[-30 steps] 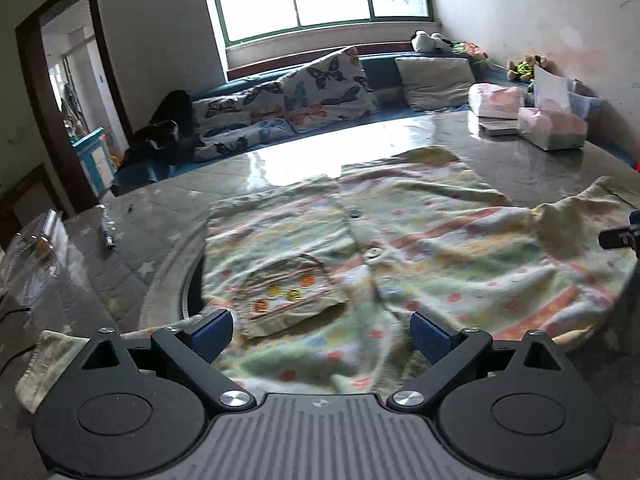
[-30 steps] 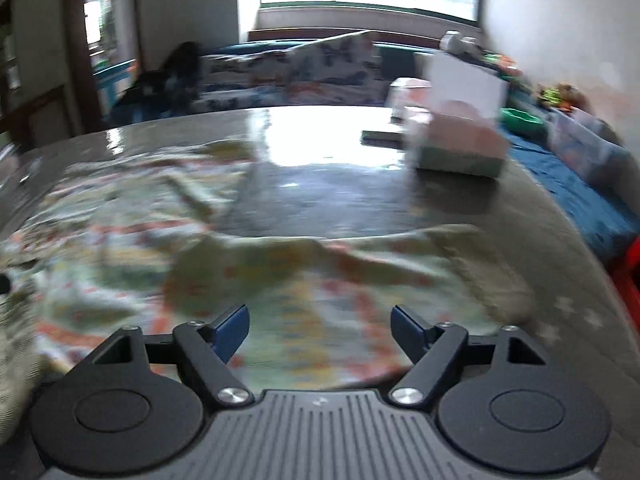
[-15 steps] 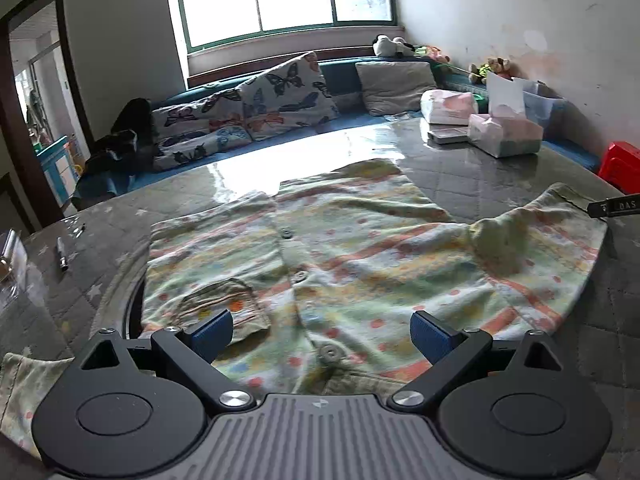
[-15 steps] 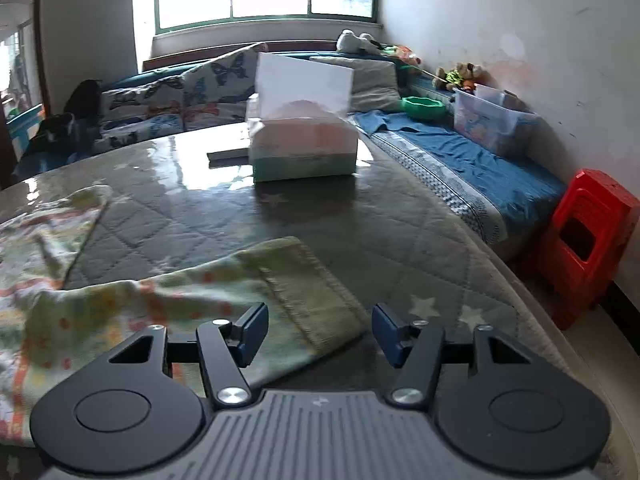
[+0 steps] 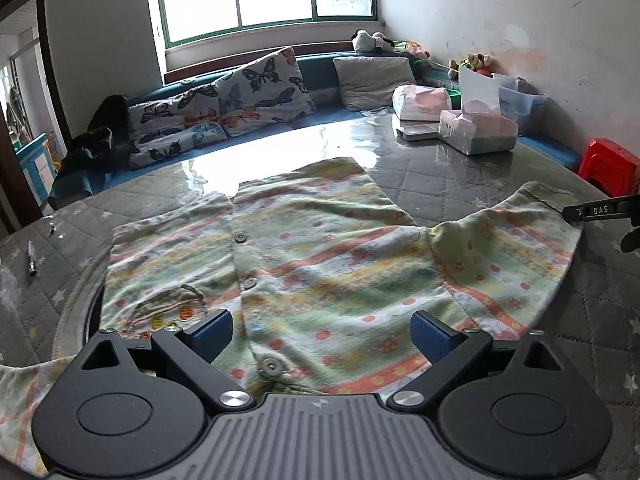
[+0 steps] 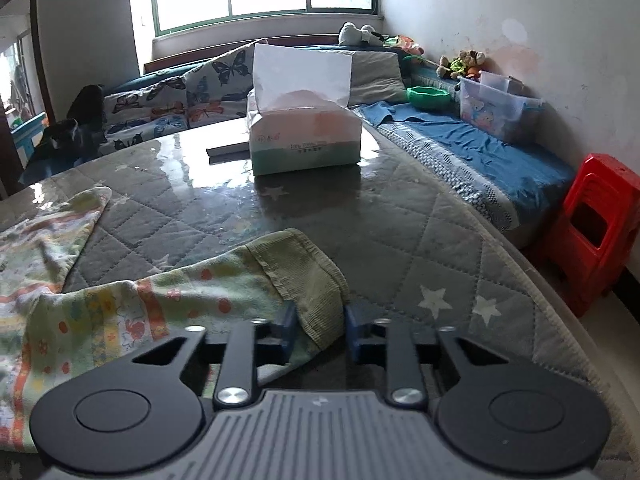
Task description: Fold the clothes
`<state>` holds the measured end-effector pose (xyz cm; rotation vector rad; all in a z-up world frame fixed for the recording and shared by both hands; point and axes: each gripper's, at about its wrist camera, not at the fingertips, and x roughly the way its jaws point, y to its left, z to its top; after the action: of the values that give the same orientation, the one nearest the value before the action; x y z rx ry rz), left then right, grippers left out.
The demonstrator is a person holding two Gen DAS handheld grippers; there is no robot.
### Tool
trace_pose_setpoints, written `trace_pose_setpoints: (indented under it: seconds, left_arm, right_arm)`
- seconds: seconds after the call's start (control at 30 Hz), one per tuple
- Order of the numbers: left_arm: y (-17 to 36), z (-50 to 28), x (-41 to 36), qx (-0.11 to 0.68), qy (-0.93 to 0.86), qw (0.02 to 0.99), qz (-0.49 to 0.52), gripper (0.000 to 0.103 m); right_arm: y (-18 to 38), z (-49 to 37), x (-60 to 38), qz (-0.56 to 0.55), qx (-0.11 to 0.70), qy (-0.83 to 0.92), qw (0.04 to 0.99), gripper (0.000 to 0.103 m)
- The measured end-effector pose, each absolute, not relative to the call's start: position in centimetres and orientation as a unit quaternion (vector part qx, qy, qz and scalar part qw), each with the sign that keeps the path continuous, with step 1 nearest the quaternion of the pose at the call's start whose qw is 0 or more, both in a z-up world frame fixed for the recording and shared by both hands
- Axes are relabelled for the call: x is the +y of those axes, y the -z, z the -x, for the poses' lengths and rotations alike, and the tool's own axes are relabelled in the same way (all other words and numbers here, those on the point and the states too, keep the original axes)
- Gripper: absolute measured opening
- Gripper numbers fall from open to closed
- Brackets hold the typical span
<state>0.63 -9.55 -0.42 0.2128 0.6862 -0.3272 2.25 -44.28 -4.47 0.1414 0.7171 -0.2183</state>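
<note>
A pale green child's shirt (image 5: 320, 264) with orange stripes, dots and a button row lies spread flat on the quilted grey table (image 5: 460, 176). My left gripper (image 5: 322, 334) is open and empty, just above the shirt's near edge by the buttons. In the right wrist view the shirt's sleeve (image 6: 200, 300) ends in a green ribbed cuff (image 6: 312, 276). My right gripper (image 6: 320, 328) has its blue pads closed in on that cuff. A part of the right gripper shows at the sleeve end in the left wrist view (image 5: 600, 212).
A tissue box (image 6: 304, 136) stands on the table beyond the sleeve, with a second pack (image 5: 420, 102) behind it. A pen (image 5: 32, 264) lies at the far left. A red stool (image 6: 596, 228) stands off the table's right edge. A cushioned bench (image 5: 240, 104) runs under the window.
My right gripper has narrowed from wide open and closed on the sleeve cuff. My left gripper has edged forward over the shirt and stays open.
</note>
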Motion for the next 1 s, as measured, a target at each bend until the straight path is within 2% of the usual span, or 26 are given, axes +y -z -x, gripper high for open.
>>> trace_pose_setpoints:
  seconds: [0.1, 0.7, 1.0]
  left_arm:
    - [0.8, -0.8, -10.0, 0.338, 0.161, 0.921, -0.105, 0.097]
    - [3.1, -0.6, -14.0, 0.346, 0.204, 0.905, -0.139, 0.097]
    - [0.5, -0.6, -9.4, 0.327, 0.169, 0.926, -0.087, 0.097]
  right_arm:
    - [4.1, -1.9, -44.0, -0.076, 0.347, 0.099, 0.930, 0.010]
    - [-3.6, 0.3, -40.9, -0.092, 0.273, 0.013, 0.958, 0.008]
    - [-7.1, 0.2, -35.6, -0.073, 0.257, -0.071, 0.961, 0.008]
